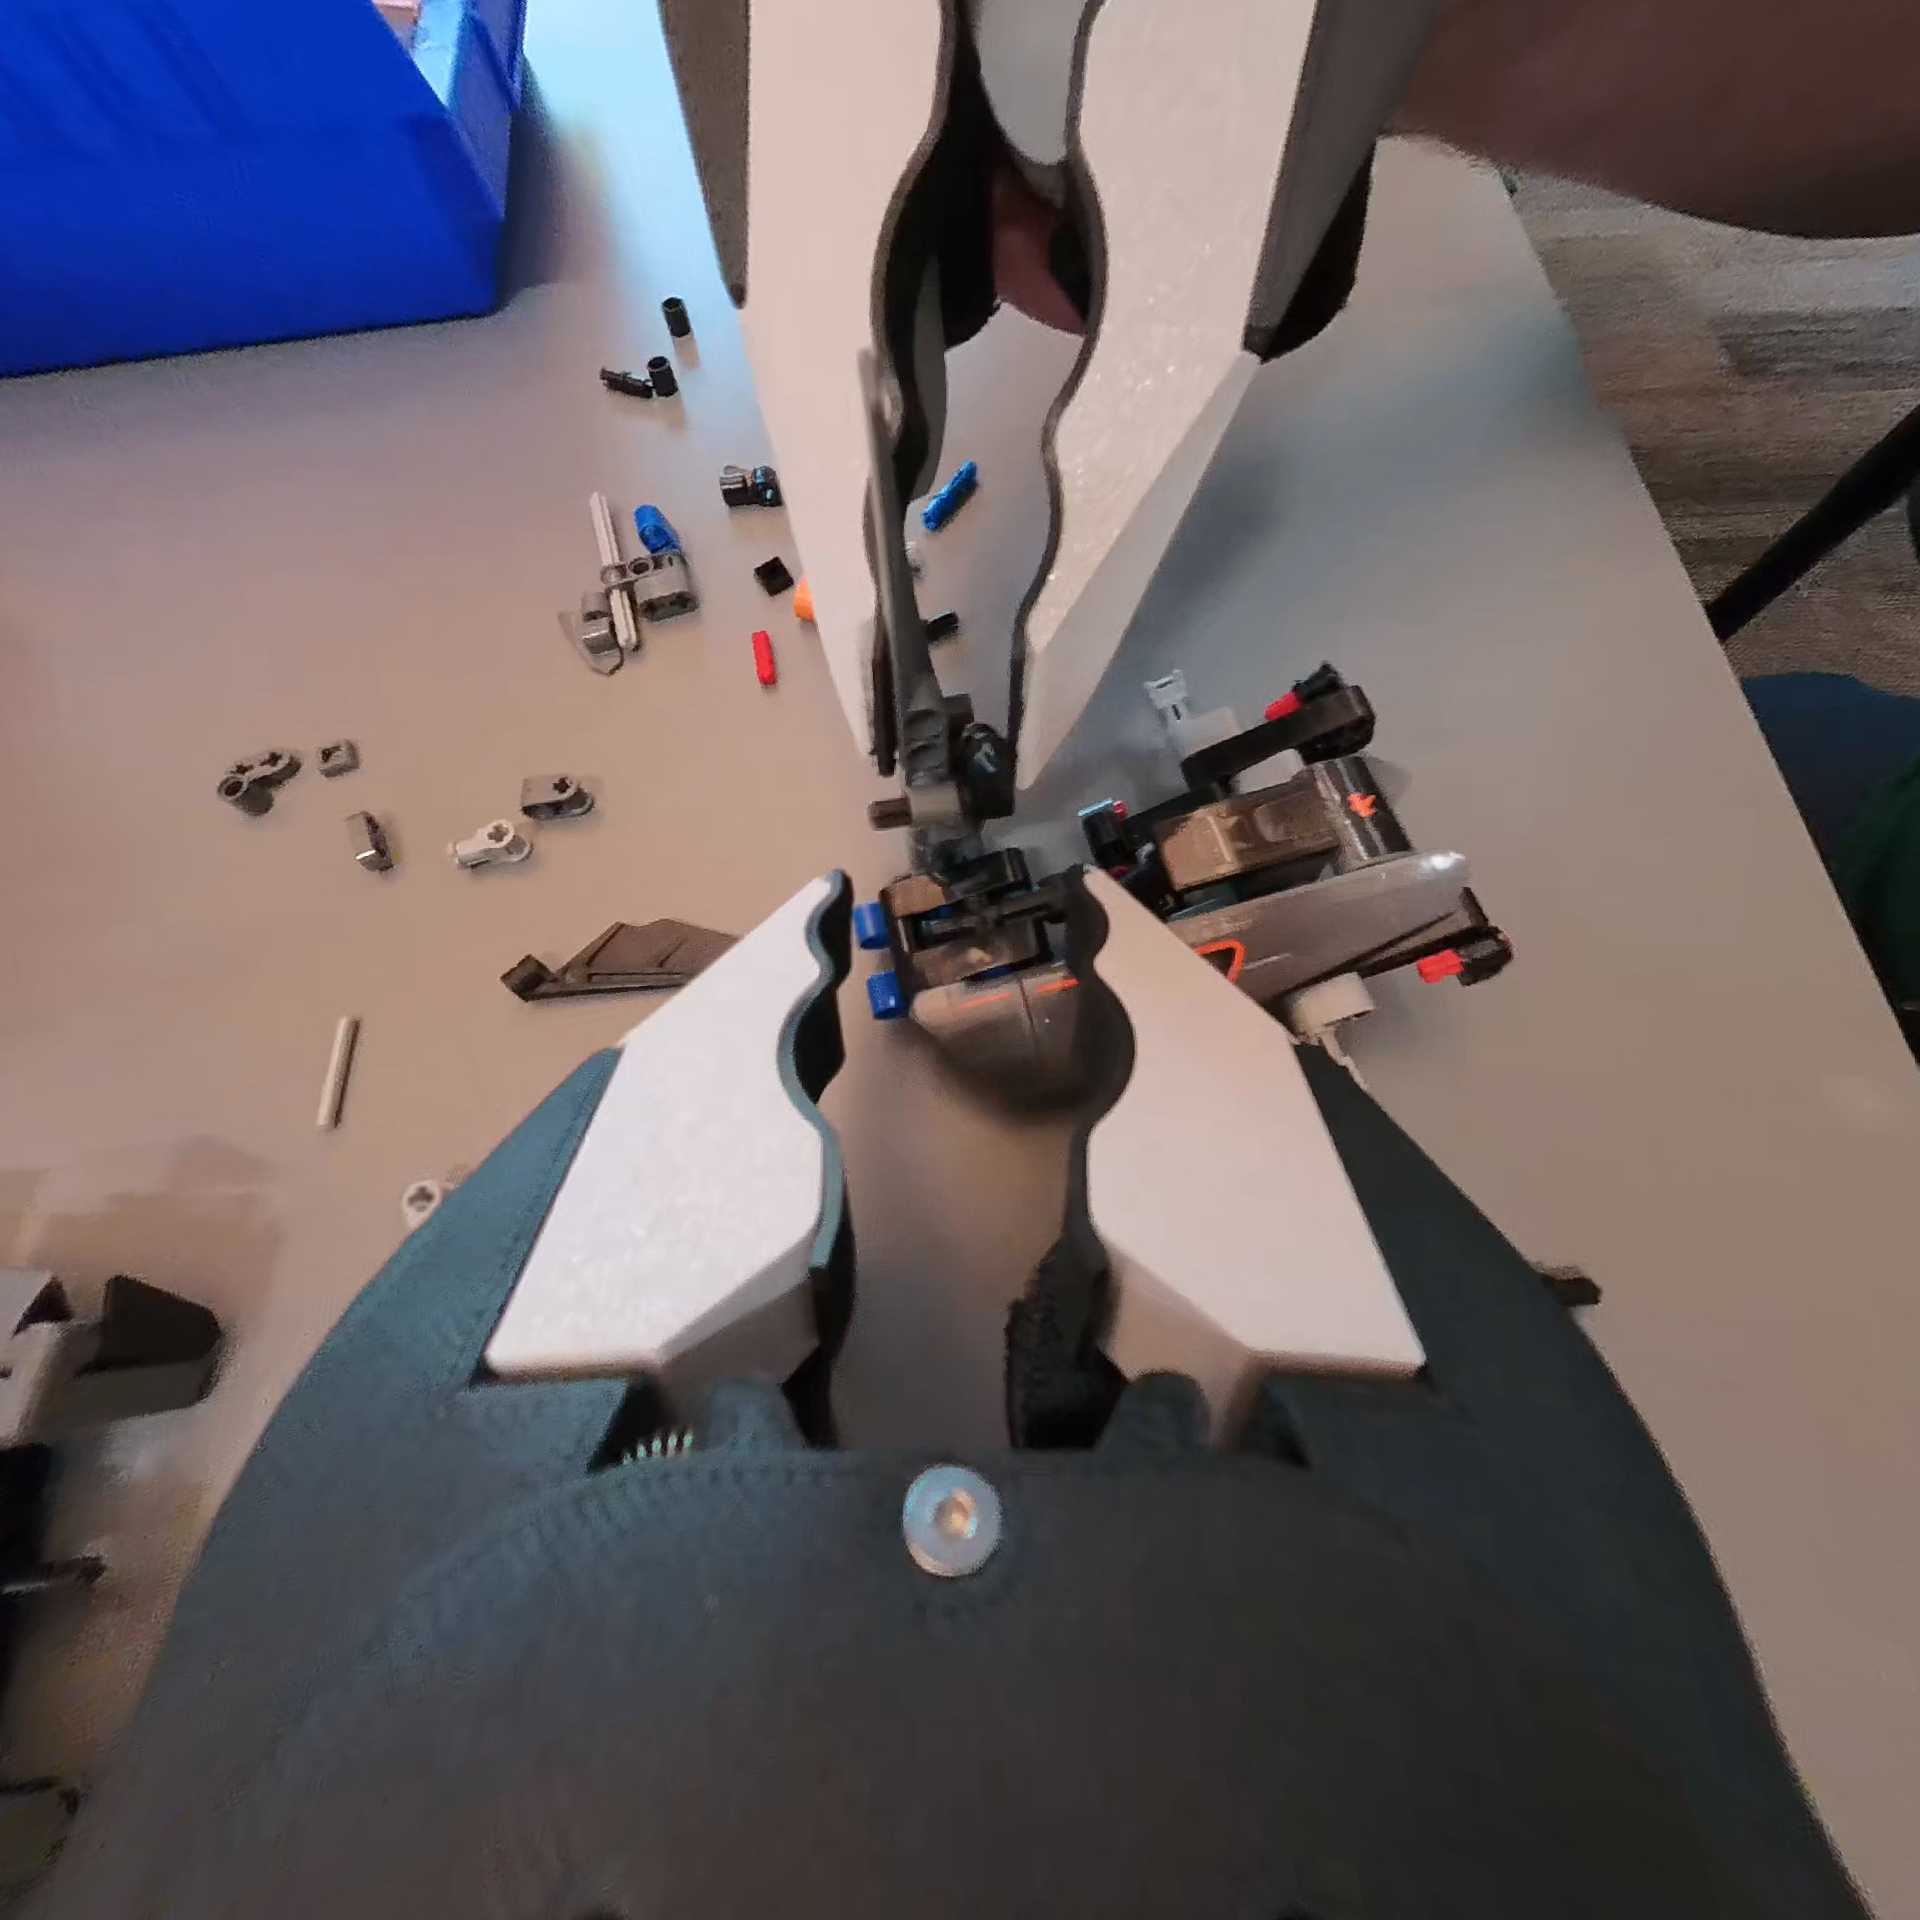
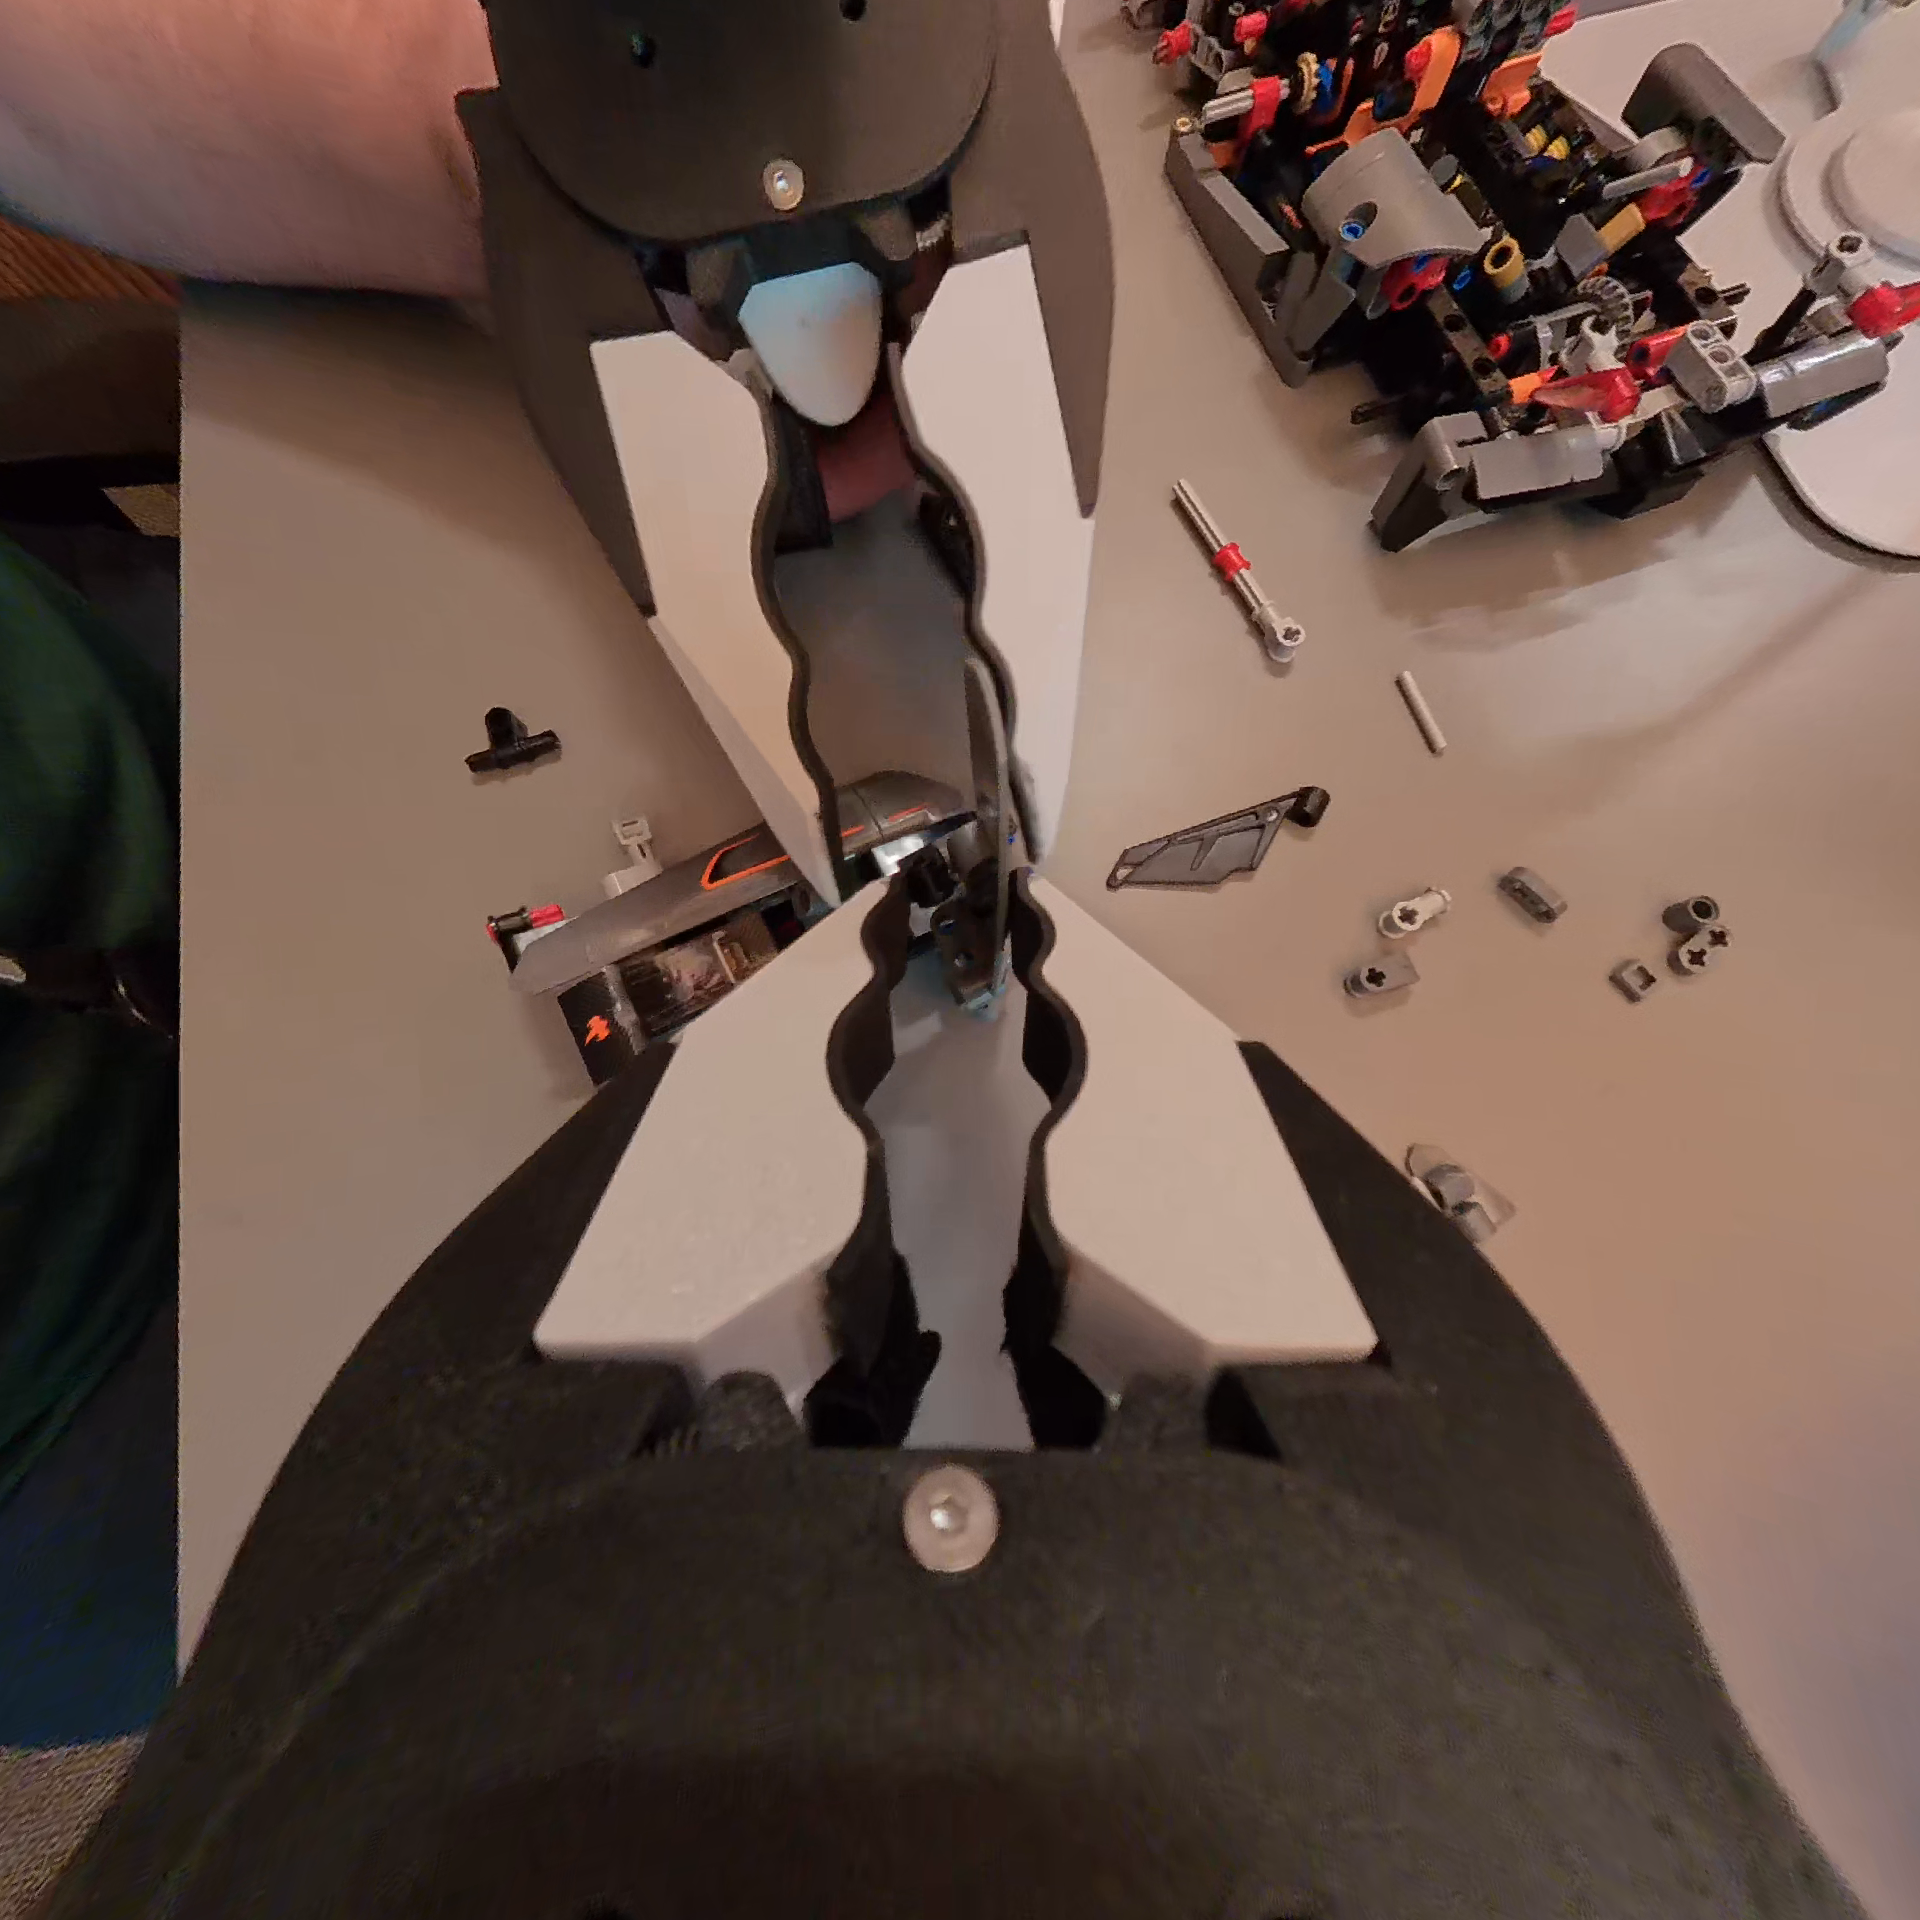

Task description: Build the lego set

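A grey and black lego sub-assembly with orange stripes and blue pins lies on the pale table; it also shows in the right wrist view. My left gripper is closed around its rounded nose end, one finger on each side. My right gripper comes in from the opposite side, tip to tip with the left. It is shut on a thin dark grey panel piece with a small connector at its lower end. It holds that piece upright against the top of the sub-assembly, as the left wrist view shows.
A large lego car chassis stands at the far right beside a white round base. Loose grey, black, blue and red parts and a dark triangular panel lie on the table. A blue bin stands at the back. The table edge is close. My two grippers' fingertips are within a few centimetres of each other. From either gripper's tips it is about 35 centimetres to the white round base.
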The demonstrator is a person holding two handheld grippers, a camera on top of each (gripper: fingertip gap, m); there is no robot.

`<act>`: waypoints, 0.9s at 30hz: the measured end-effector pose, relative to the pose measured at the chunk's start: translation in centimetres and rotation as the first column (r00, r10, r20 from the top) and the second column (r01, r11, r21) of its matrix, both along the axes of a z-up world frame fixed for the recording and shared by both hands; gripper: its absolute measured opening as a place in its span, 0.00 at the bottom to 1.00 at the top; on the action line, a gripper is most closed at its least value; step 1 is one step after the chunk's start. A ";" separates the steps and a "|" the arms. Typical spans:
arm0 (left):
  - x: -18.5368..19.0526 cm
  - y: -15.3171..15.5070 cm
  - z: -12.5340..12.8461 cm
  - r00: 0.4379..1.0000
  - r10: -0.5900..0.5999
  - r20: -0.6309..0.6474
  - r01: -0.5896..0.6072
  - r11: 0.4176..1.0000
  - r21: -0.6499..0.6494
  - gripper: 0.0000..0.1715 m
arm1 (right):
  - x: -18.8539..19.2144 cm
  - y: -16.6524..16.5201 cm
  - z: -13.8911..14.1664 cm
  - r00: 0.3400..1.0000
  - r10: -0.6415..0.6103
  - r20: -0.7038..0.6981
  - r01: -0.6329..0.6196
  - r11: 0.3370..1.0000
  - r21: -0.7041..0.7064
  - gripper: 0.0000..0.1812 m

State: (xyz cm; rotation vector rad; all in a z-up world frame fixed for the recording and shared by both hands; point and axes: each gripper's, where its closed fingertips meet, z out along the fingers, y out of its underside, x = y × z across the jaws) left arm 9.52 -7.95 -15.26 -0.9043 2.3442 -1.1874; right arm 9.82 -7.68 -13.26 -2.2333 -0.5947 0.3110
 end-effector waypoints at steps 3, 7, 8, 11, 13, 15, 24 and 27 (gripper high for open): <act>-0.2 -0.5 -0.5 1.000 -0.013 -0.006 0.013 0.999 0.031 0.17 | 0.0 0.3 -0.1 1.000 -0.005 0.013 0.005 1.000 0.007 0.09; 0.0 -0.7 -0.6 0.999 -0.016 0.031 0.014 0.998 0.064 0.13 | 0.1 0.6 -0.1 0.999 -0.013 0.042 0.013 1.000 0.007 0.09; 0.0 -0.8 -0.6 0.999 -0.022 0.033 0.019 0.998 0.067 0.13 | 0.1 0.6 -0.1 0.999 -0.014 0.043 0.014 1.000 0.005 0.09; 0.1 -0.9 -0.7 0.999 -0.017 0.036 0.015 0.998 0.063 0.13 | 0.1 0.6 0.0 0.998 -0.017 0.053 0.017 1.000 0.009 0.10; 0.2 -1.0 -0.7 0.999 -0.019 0.039 0.017 0.998 0.061 0.14 | 0.1 0.8 0.2 0.999 -0.020 0.047 0.019 1.000 0.013 0.10; 0.2 -1.1 -0.9 0.999 -0.022 0.038 0.020 0.998 0.067 0.14 | 0.1 0.9 0.1 0.999 -0.016 0.049 0.015 1.000 0.014 0.10; 0.2 -1.3 -0.9 0.998 -0.032 0.047 0.029 0.998 0.060 0.14 | 0.5 -0.3 0.2 1.000 0.001 0.006 -0.001 1.000 0.013 0.14; 0.3 -1.4 -0.9 0.998 -0.037 0.054 0.033 0.997 0.069 0.14 | 0.4 -0.5 0.1 1.000 0.015 0.014 -0.015 1.000 0.023 0.13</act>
